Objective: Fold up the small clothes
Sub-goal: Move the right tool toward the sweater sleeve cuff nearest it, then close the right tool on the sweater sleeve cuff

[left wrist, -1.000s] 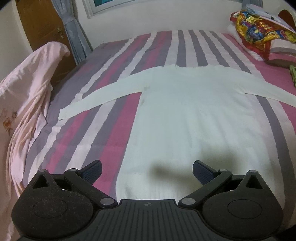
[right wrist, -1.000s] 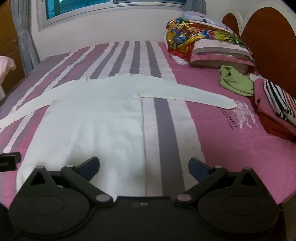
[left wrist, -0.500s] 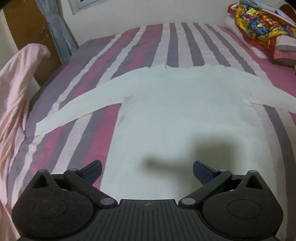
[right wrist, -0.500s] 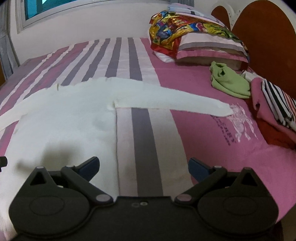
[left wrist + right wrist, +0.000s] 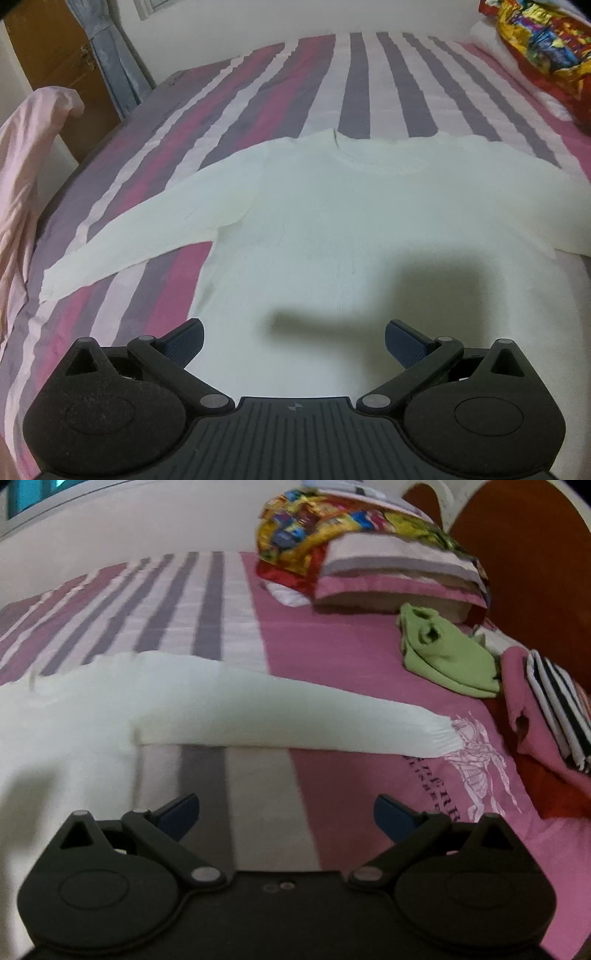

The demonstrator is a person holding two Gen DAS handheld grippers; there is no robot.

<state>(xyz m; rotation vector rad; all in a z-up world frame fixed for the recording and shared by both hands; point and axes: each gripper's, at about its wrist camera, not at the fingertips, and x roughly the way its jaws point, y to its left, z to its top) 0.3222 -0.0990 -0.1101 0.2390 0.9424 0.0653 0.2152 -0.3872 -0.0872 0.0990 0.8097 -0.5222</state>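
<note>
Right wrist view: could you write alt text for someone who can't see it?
A white sweater's sleeve lies stretched flat across a pink striped bedspread, ahead of the open, empty right hand-held gripper. A green garment and pillows sit further back.

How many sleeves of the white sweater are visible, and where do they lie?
2: left sleeve lies spread towards the pink cloth; right sleeve reaches towards the green garment.

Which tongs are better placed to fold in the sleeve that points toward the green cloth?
Probably the right tongs: open, facing that sleeve just ahead. The left tongs hang open over the sweater's body.
</note>
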